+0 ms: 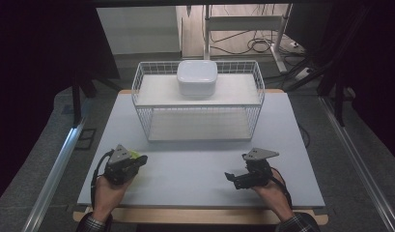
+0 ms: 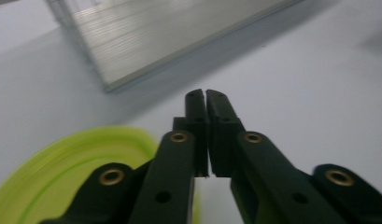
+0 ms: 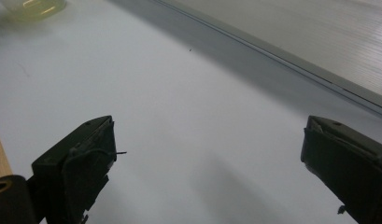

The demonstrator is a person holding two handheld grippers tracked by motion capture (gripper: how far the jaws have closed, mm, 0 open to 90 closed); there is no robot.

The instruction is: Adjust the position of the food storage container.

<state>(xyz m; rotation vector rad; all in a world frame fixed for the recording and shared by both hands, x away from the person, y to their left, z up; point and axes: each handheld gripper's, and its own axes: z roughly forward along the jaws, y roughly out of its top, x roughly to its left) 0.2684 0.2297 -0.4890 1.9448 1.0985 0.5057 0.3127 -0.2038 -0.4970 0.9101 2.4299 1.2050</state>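
Observation:
My left gripper (image 1: 141,159) rests on the white table (image 1: 195,166) at the front left; its jaws are pressed together (image 2: 206,95) with nothing seen between them. A yellow-green round dish (image 2: 62,172) lies on the table close beside and partly under it, a sliver of it showing in the high view (image 1: 134,154). My right gripper (image 1: 236,169) sits at the front right with its jaws wide apart (image 3: 209,135) over bare table. The dish appears far off in the right gripper view (image 3: 32,5).
A white wire rack (image 1: 197,104) with two shelves stands at the middle back of the table, its lower board (image 2: 179,28) (image 3: 319,37) just ahead of both grippers. A white lidded box (image 1: 196,76) sits on the upper shelf. Wooden table edge runs along the front.

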